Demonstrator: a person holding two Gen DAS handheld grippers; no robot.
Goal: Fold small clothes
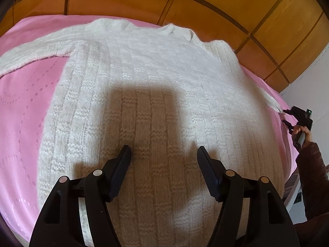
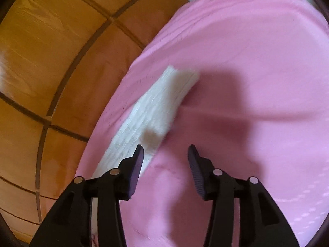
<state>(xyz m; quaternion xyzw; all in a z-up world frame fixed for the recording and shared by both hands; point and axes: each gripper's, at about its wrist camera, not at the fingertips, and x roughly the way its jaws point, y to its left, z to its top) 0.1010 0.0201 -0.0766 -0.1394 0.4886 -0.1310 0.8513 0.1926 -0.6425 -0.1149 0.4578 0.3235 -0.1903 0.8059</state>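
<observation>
The white knitted sweater (image 1: 156,94) is lying flat on the pink bedspread (image 1: 24,107), both grippers, left gripper (image 1: 163,151) and right gripper (image 2: 165,151), hanging apart and empty, risking snagging the right sleeve (image 2: 156,105).

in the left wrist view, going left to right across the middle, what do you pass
pink bedspread → white knitted sweater → tip of the sweater's sleeve → right gripper → hand holding it
</observation>
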